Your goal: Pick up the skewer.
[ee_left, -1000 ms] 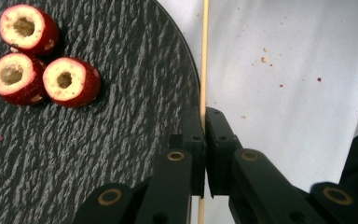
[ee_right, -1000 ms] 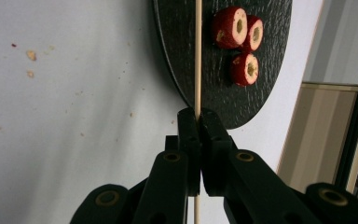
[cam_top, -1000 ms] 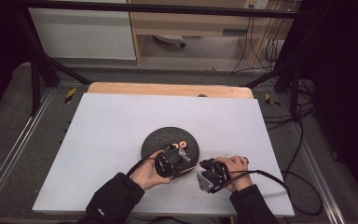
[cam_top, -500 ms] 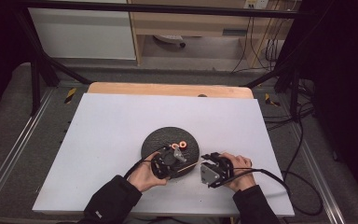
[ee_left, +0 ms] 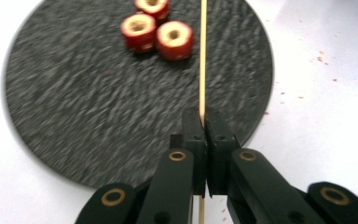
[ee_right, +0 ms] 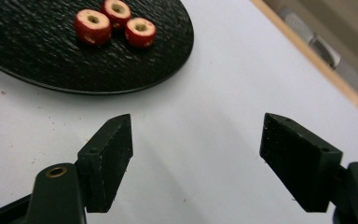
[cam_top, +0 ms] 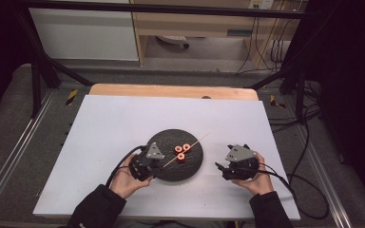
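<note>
The left gripper (cam_top: 145, 164) has its fingers (ee_left: 193, 135) closed tight on a thin wooden skewer (ee_left: 202, 56), clamped near its rear end so that most of its length projects forward over the black round plate (cam_top: 164, 173). This grip appears intended to leave the long free end available for threading. Three cored red fruit slices (ee_left: 154, 25) lie clustered on the far part of the plate, just beside the skewer shaft and apparently not yet on it; their centre holes face upward. The right gripper (cam_top: 235, 166) is held over the worktop (cam_top: 104, 118) to the right of the plate, its fingers (ee_right: 107, 158) spread wide and holding nothing, probably ready to pick up a slice. The plate surface is dark and textured, which should limit sliding of the slices. The worktop is a white sheet with small reddish crumbs scattered near the plate; a wooden edge (cam_top: 171, 90) shows at its far side. Beyond it are a black frame (cam_top: 43, 66), cabinets and trailing cables on the floor.
</note>
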Demonstrator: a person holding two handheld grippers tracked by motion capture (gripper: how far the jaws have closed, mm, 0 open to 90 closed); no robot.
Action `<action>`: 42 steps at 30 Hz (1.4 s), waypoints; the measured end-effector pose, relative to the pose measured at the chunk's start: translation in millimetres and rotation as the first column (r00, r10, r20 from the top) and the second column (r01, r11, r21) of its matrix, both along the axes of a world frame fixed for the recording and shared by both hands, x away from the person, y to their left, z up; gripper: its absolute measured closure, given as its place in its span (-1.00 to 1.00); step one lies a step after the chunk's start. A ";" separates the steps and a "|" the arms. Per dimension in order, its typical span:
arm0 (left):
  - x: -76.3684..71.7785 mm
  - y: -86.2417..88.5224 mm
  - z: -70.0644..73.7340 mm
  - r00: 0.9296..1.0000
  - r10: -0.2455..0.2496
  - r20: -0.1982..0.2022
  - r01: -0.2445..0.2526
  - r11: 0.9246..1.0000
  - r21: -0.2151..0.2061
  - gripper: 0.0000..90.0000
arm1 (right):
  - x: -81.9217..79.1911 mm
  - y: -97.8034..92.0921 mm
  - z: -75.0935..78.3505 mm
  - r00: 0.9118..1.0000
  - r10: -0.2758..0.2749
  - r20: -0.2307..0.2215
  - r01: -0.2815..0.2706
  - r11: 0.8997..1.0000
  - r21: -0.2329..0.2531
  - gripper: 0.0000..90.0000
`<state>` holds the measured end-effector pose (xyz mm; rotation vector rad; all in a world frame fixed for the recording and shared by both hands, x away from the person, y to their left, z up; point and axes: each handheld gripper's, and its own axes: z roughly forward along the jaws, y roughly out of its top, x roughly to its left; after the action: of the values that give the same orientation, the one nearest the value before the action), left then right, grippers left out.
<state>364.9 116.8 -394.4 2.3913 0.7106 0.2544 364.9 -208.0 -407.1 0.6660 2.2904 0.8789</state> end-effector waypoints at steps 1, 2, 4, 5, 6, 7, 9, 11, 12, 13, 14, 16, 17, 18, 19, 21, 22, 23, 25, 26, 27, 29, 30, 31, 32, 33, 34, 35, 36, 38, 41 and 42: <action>-1.2 4.5 -0.8 1.000 0.016 0.006 -0.016 1.000 -0.015 0.96 | 0.0 0.0 0.0 1.000 0.000 0.000 0.000 1.000 0.000 -0.48; -2.1 9.1 -1.3 1.000 0.025 0.007 -0.025 0.999 -0.026 0.96 | 1.0 -1.0 -1.7 1.000 -0.021 -0.019 0.022 1.000 0.022 -0.55; -4.6 17.7 -3.0 0.999 0.048 0.018 -0.047 0.998 -0.049 0.96 | 3.1 -2.5 -3.4 0.996 -0.053 -0.077 0.057 0.997 0.059 -0.63; -6.6 22.6 -4.4 0.998 0.064 0.025 -0.062 0.996 -0.065 0.96 | 5.2 -2.4 -4.2 0.990 -0.067 -0.126 0.079 0.993 0.088 -0.71; -7.6 25.7 -5.1 0.997 0.071 0.030 -0.069 0.995 -0.071 0.96 | 5.2 -2.4 -4.2 0.990 -0.067 -0.126 0.079 0.993 0.088 -0.71; -9.1 29.6 -5.9 0.996 0.082 0.034 -0.079 0.994 -0.081 0.96 | 5.8 -2.1 -4.4 0.988 -0.068 -0.139 0.082 0.992 0.100 -0.74; -12.6 36.6 -7.3 0.994 0.105 0.043 -0.100 0.990 -0.098 0.96 | 7.7 -0.9 -4.3 0.981 -0.071 -0.183 0.096 0.986 0.134 -0.81; -16.6 43.1 -8.7 0.991 0.123 0.052 -0.117 0.987 -0.113 0.96 | 10.4 -0.2 -3.5 0.972 -0.071 -0.226 0.113 0.977 0.178 -0.86; -18.8 46.2 -9.7 0.990 0.128 0.057 -0.121 0.986 -0.117 0.96 | 12.3 0.6 -2.2 0.966 -0.071 -0.248 0.126 0.969 0.211 -0.88; -20.8 49.2 -10.7 0.989 0.137 0.059 -0.129 0.984 -0.123 0.96 | 12.3 0.6 -2.2 0.966 -0.071 -0.248 0.126 0.969 0.211 -0.88; -22.6 52.1 -11.7 0.988 0.145 0.061 -0.136 0.982 -0.129 0.96 | 14.0 1.8 -1.6 0.963 -0.074 -0.258 0.136 0.963 0.233 -0.91; -25.1 57.9 -13.8 0.985 0.162 0.065 -0.152 0.978 -0.140 0.96 | 14.8 2.5 -1.3 0.960 -0.074 -0.272 0.143 0.960 0.242 -0.92; -25.8 60.6 -15.0 0.983 0.172 0.063 -0.161 0.976 -0.147 0.96 | 16.0 3.4 -1.2 0.958 -0.072 -0.278 0.145 0.957 0.252 -0.93; -26.2 63.4 -16.0 0.982 0.179 0.061 -0.168 0.974 -0.154 0.96 | 17.8 6.4 -0.2 0.953 -0.072 -0.294 0.152 0.954 0.258 -0.95; -26.6 66.1 -17.0 0.981 0.186 0.059 -0.175 0.972 -0.159 0.96 | 18.6 8.3 0.6 0.952 -0.070 -0.299 0.152 0.954 0.259 -0.95; -27.4 70.9 -18.9 0.978 0.198 0.059 -0.186 0.968 -0.171 0.96 | 19.4 10.3 1.6 0.950 -0.068 -0.304 0.152 0.953 0.262 -0.96; -27.9 73.0 -19.7 0.978 0.202 0.057 -0.190 0.966 -0.176 0.96 | 20.1 12.5 2.7 0.949 -0.064 -0.308 0.150 0.952 0.266 -0.96; -28.6 74.8 -20.5 0.976 0.208 0.058 -0.195 0.964 -0.181 0.96 | 20.9 14.4 3.9 0.949 -0.058 -0.309 0.145 0.952 0.268 -0.96; -29.3 78.2 -22.1 0.975 0.216 0.058 -0.201 0.961 -0.189 0.96 | 22.3 18.5 7.1 0.947 -0.052 -0.316 0.144 0.951 0.274 -0.95; -29.6 79.3 -22.7 0.974 0.219 0.059 -0.204 0.960 -0.192 0.96 | 24.4 22.5 9.6 0.947 -0.048 -0.319 0.143 0.949 0.282 -0.95; -30.0 80.6 -23.8 0.973 0.223 0.061 -0.207 0.959 -0.194 0.96 | 24.4 22.5 9.6 0.947 -0.048 -0.319 0.143 0.949 0.282 -0.95; -30.8 83.2 -26.4 0.972 0.227 0.058 -0.212 0.958 -0.190 0.96 | 27.2 27.4 12.1 0.944 -0.046 -0.326 0.145 0.947 0.285 -0.94; -31.5 85.3 -28.1 0.971 0.232 0.059 -0.217 0.957 -0.194 0.96 | 27.8 29.2 13.1 0.942 -0.046 -0.332 0.147 0.947 0.284 -0.94; -31.8 86.6 -28.9 0.971 0.234 0.059 -0.219 0.956 -0.194 0.96 | 29.6 32.2 14.1 0.941 -0.046 -0.334 0.146 0.949 0.281 -0.94; -31.9 88.2 -29.7 0.970 0.235 0.055 -0.220 0.956 -0.194 0.96 | 30.7 34.4 14.4 0.941 -0.043 -0.336 0.145 0.948 0.284 -0.94; -32.5 89.9 -30.1 0.969 0.239 0.058 -0.223 0.955 -0.197 0.96 | 31.6 37.2 15.0 0.939 -0.040 -0.341 0.145 0.947 0.286 -0.94; -33.0 91.4 -30.2 0.969 0.241 0.058 -0.226 0.953 -0.200 0.96 | 33.1 40.2 15.2 0.938 -0.036 -0.344 0.140 0.949 0.284 -0.94; -33.5 92.5 -30.3 0.969 0.242 0.057 -0.226 0.953 -0.200 0.96 | 35.8 46.8 15.2 0.934 -0.031 -0.357 0.137 0.952 0.275 -0.94; -33.9 93.4 -30.3 0.968 0.245 0.058 -0.229 0.953 -0.199 0.96 | 35.8 46.8 15.2 0.934 -0.031 -0.357 0.137 0.952 0.275 -0.94; -34.6 94.8 -31.0 0.967 0.248 0.059 -0.232 0.953 -0.195 0.96 | 38.7 53.5 14.5 0.928 -0.027 -0.372 0.135 0.954 0.268 -0.94; -34.7 96.1 -32.0 0.966 0.251 0.060 -0.236 0.952 -0.196 0.96 | 43.0 63.7 14.2 0.922 -0.017 -0.387 0.121 0.962 0.246 -0.94; -34.8 96.4 -32.3 0.966 0.253 0.058 -0.237 0.951 -0.199 0.96 | 43.9 65.6 14.3 0.921 -0.014 -0.389 0.118 0.962 0.245 -0.94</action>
<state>330.0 213.2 -426.7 2.0988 0.9499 0.3698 408.7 -142.3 -392.8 1.1147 2.4924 1.1153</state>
